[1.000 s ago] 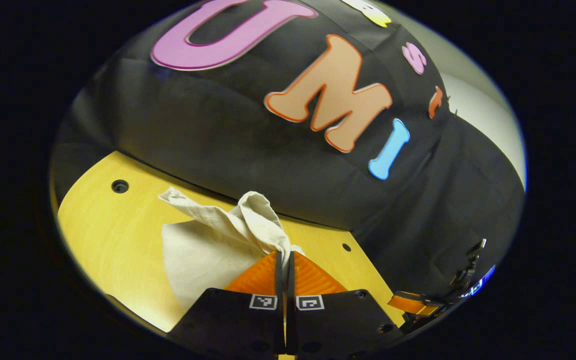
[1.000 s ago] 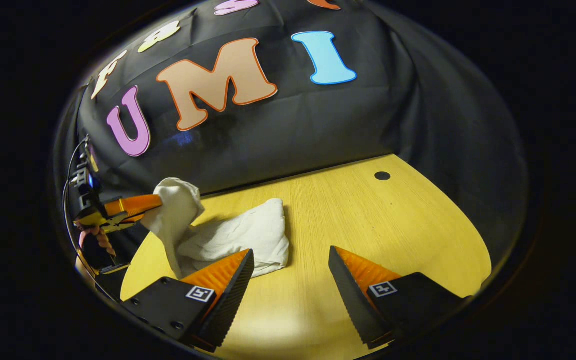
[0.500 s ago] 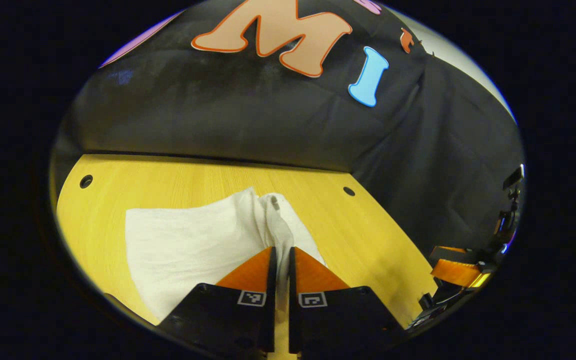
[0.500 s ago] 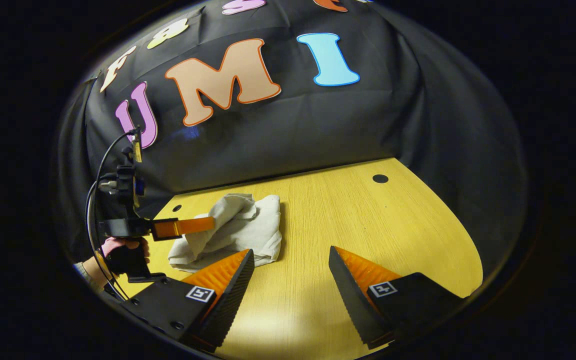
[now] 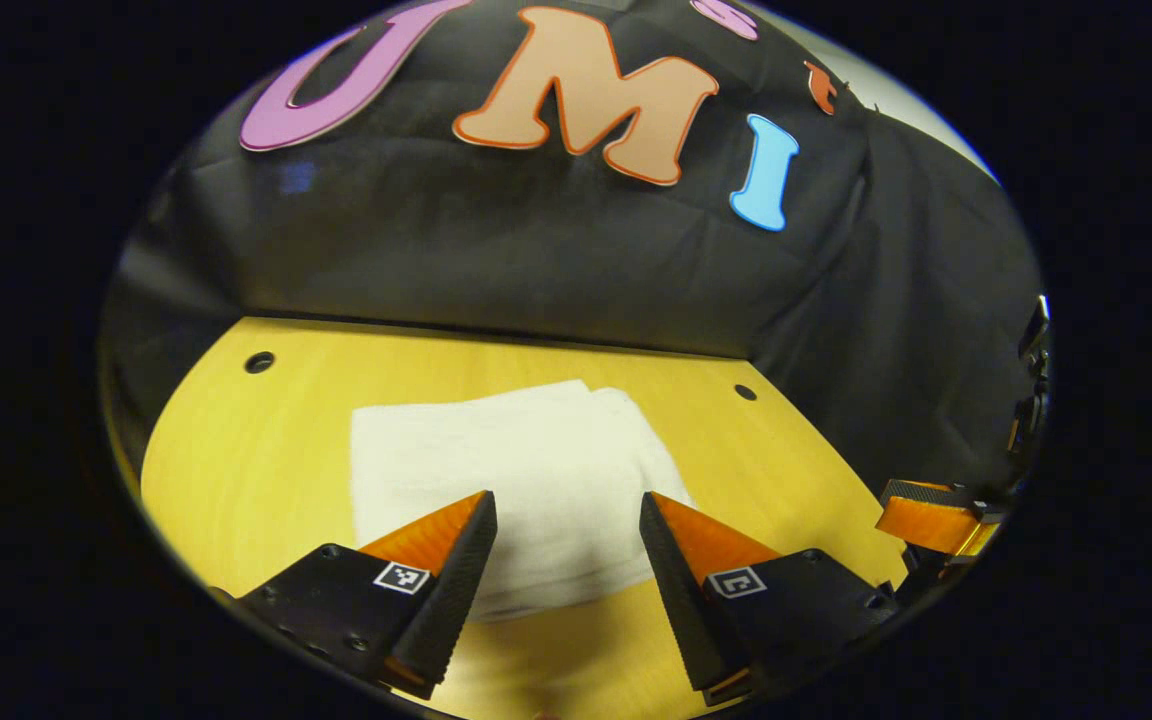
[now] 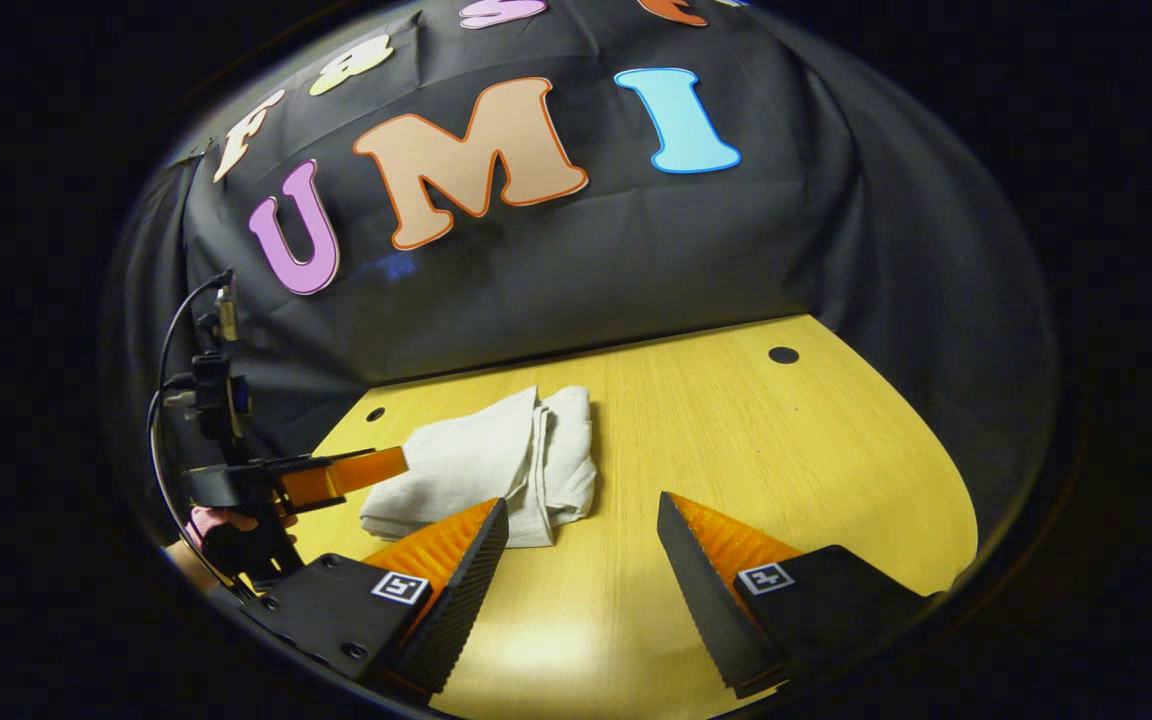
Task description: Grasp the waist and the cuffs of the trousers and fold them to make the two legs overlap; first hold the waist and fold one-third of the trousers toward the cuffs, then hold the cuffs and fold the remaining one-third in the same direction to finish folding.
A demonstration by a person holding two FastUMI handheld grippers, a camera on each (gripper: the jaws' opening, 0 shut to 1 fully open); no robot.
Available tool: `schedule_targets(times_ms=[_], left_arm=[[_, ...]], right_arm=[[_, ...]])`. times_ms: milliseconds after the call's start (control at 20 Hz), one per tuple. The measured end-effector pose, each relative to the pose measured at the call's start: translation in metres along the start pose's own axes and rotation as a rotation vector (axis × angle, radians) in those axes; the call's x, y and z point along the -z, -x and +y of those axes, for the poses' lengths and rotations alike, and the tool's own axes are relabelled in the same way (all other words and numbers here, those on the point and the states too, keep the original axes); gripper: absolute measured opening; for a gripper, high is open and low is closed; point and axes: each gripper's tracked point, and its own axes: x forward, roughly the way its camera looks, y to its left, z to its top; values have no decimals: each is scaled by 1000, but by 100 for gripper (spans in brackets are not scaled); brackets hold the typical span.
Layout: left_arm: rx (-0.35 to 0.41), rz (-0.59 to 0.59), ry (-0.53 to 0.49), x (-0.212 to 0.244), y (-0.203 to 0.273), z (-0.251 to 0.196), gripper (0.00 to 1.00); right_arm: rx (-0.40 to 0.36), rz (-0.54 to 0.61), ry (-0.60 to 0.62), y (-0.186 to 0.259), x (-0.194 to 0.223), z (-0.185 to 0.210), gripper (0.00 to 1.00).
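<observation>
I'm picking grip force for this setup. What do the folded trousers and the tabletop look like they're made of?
The trousers look like a soft, matte off-white woven cloth, perhaps cotton or linen: they lie in limp layers with rounded folded edges in the right gripper view. The table looks like smooth yellow wood or a wood-look laminate, with fine straight grain lines and a soft glare patch; which of the two I cannot tell.

near edge of folded trousers [image 5: 526,480] behind left claw [image 5: 568,515] fingers (layers beneath unseen), holding hand [image 6: 226,525] mostly hidden

I see yellow wooden table [image 5: 266,450], round holes [image 5: 259,362] near back edge; black cloth wall [image 6: 586,260] behind.
</observation>
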Motion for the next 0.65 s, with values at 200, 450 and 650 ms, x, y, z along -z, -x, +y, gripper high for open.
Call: schedule_targets(times_ms=[200, 450, 650], left_arm=[[-135, 13, -77, 9, 47, 40, 85], [-179, 58, -44, 43, 81, 54, 85], [-192, 93, 2, 63, 90, 59, 86]], right_arm=[[-17, 4, 23, 6, 8, 15, 96], [-29, -12, 14, 15, 9, 29, 96], [-38, -6, 32, 22, 14, 32, 96]])
